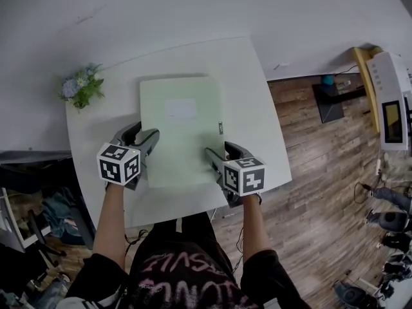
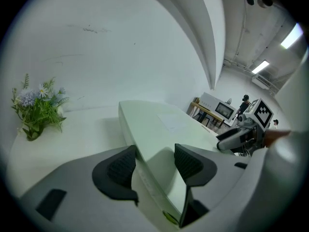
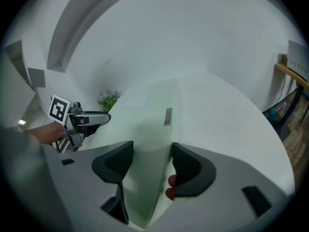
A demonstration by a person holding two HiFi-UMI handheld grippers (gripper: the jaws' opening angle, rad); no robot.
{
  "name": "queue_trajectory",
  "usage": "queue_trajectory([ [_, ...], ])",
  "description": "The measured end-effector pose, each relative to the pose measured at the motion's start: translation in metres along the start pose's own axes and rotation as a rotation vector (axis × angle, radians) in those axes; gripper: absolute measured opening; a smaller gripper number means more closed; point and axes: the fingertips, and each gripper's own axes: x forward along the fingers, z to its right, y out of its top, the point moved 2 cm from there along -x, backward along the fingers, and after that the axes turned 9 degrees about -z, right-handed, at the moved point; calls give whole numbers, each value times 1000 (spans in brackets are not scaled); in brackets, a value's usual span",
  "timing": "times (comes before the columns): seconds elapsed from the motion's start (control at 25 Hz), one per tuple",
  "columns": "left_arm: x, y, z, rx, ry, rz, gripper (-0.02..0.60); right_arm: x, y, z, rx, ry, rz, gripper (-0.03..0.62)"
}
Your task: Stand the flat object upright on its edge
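Note:
A pale green flat folder lies flat on the white table. My left gripper straddles its left edge near the front corner. In the left gripper view the folder runs between the wide jaws of this gripper, one pad beside the edge, the other apart above the cover. My right gripper straddles the right edge the same way. In the right gripper view the folder sits between the spread jaws of that gripper, neither pad pressing.
A small bunch of flowers stands at the table's far left corner. The white wall runs behind the table. Wooden floor and a white appliance lie to the right. The table's front edge is right by the person's body.

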Motion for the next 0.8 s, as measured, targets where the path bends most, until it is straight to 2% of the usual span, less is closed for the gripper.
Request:
queue_trajectory([
  [0.4,-15,27,14,71,56,95,265,-15,20,4,-99,-21,84,272],
  [0.8,-34,56,25,170,133,244,262,-27,47,6,-210,-53,203,272],
])
